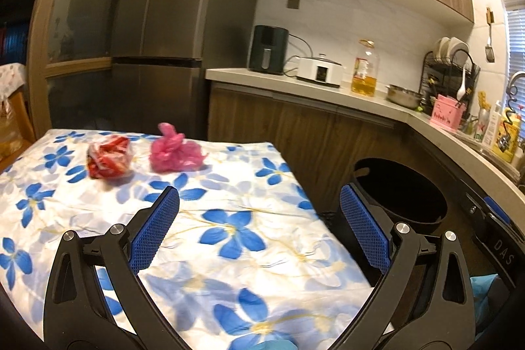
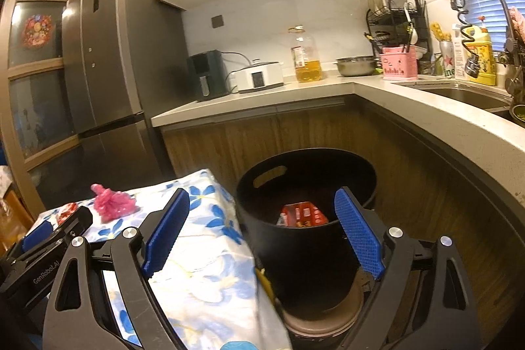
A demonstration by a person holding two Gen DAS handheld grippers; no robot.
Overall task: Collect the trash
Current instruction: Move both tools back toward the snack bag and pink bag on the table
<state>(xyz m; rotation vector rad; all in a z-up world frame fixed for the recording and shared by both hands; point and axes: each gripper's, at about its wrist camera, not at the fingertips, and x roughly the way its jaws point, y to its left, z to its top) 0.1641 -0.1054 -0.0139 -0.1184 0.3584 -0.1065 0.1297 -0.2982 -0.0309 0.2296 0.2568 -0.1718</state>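
Observation:
A crumpled red-and-white wrapper (image 1: 109, 160) and a crumpled pink plastic bag (image 1: 174, 150) lie near the far edge of the flower-patterned tablecloth (image 1: 229, 251). My left gripper (image 1: 259, 205) is open and empty, hovering over the table's near right part. A black bin (image 2: 305, 202) stands on the floor right of the table, with a red package (image 2: 303, 214) inside. My right gripper (image 2: 262, 209) is open and empty, in front of the bin. The pink bag (image 2: 113, 204) and the left gripper (image 2: 55, 230) also show in the right wrist view. The bin (image 1: 403, 195) shows in the left wrist view.
A kitchen counter (image 2: 328, 87) wraps behind and to the right of the bin, holding an oil bottle (image 2: 306, 54), appliances, a metal bowl and a sink (image 2: 469, 95). A tall fridge (image 1: 177, 22) stands behind the table. Wooden cabinets (image 2: 410, 192) close in on the bin.

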